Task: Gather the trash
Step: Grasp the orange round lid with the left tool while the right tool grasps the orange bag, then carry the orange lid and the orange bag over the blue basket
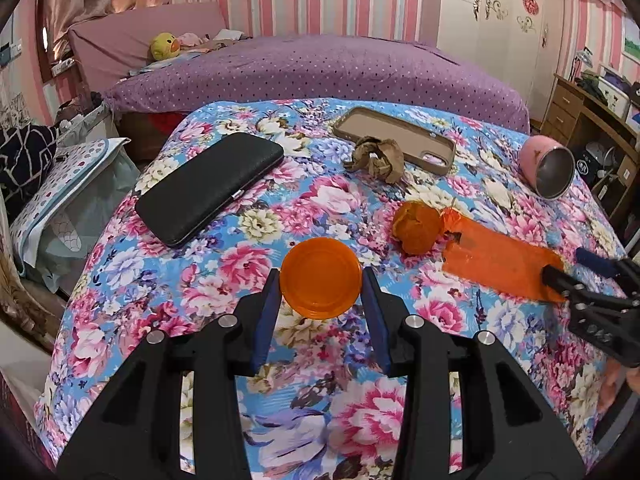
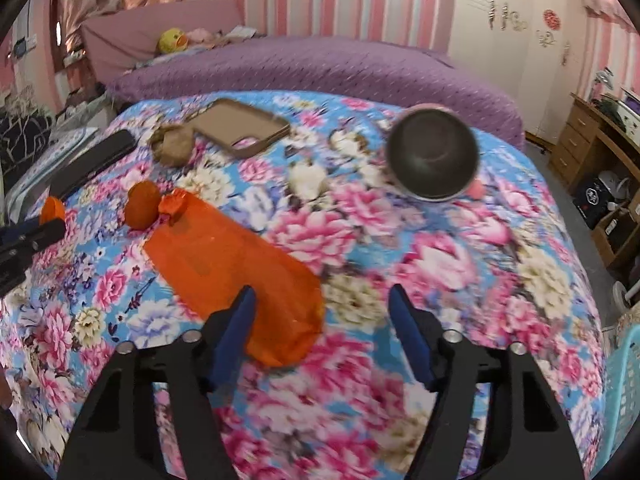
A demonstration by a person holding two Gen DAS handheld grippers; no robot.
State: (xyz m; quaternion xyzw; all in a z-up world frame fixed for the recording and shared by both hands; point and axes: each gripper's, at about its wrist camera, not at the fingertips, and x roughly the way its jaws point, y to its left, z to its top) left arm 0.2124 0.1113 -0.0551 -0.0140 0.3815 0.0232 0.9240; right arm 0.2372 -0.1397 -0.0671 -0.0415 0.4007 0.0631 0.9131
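Left wrist view looks down over a tabletop (image 1: 224, 292) covered in a flowered cloth. The left gripper (image 1: 322, 286) has its blue fingers (image 1: 266, 312) closed partway on a round orange lid (image 1: 320, 278), one pad pressing each side of its rim, with the lid tilted up off the cloth. Just beyond and right of it lies a crumpled orange peel (image 1: 416, 230), touching the knotted end of a flat orange plastic bag (image 1: 500, 266). A brown paper wad (image 1: 376, 158) sits farther off, against a tan phone case (image 1: 396, 140). A black wallet (image 1: 208, 186) lies far left, and a pink cup (image 1: 546, 168) lies on its side at far right.

Right wrist view, blurred, shows the right gripper (image 2: 322, 308) about half open over the near end of the orange bag (image 2: 236, 264). Its left finger (image 2: 236, 328) overlaps the bag, while the right finger (image 2: 412, 332) stands apart over bare cloth; no pad visibly presses anything.
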